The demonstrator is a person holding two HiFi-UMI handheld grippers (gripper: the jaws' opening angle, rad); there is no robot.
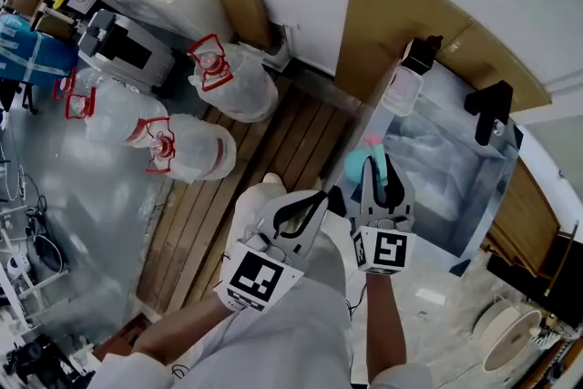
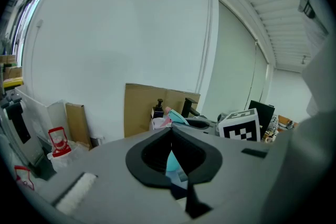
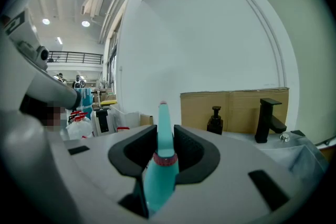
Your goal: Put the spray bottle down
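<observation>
A teal spray bottle (image 3: 159,178) with a pink collar and pink tip stands upright between the jaws of my right gripper (image 3: 165,132), which is shut on its neck. From the head view, the spray bottle (image 1: 357,167) and right gripper (image 1: 381,170) hang at the near left edge of a plastic-covered sink (image 1: 437,161). My left gripper (image 1: 319,197) is just left of it, jaws meeting at the tips with nothing held. Through the left gripper (image 2: 171,135), a bit of the teal bottle (image 2: 173,163) shows behind the jaws.
A black tap (image 1: 492,109) and a black soap dispenser (image 1: 421,55) stand at the sink's back, with cardboard (image 1: 401,14) against the wall. Plastic-wrapped water jugs (image 1: 205,150) with red handles lie to the left on wooden slats (image 1: 291,141).
</observation>
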